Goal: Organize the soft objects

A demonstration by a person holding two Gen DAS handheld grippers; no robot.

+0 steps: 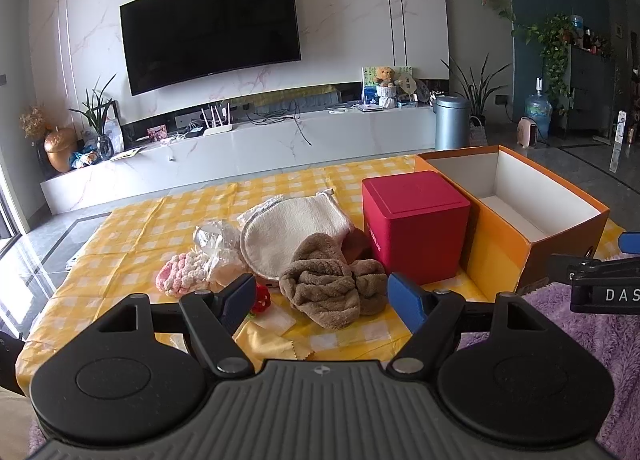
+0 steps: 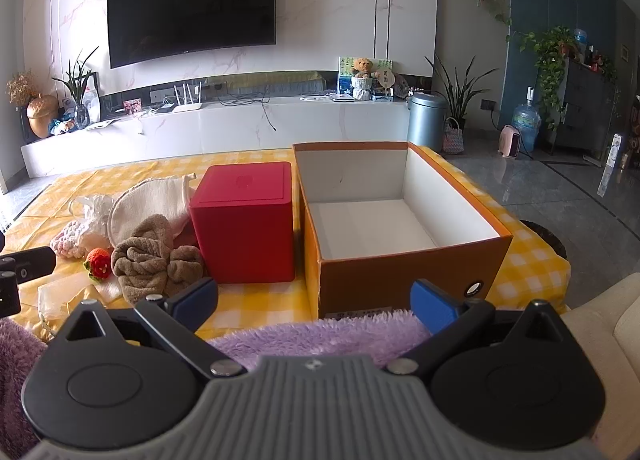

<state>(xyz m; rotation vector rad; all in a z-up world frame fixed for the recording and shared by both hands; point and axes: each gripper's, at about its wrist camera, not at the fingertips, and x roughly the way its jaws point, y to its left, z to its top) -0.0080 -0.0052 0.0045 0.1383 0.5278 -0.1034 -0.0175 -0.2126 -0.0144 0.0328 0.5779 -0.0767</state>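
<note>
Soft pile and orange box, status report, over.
Left gripper open, right gripper open, both empty. Brown towel and soft pile on the yellow cloth, orange box empty. Red box stands between pile and box.

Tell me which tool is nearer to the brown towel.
Left. The left tool sits open just in front of the brown towel, which shows between its fingers. The right tool is open further right, in front of the orange box, beyond the red box.
</note>
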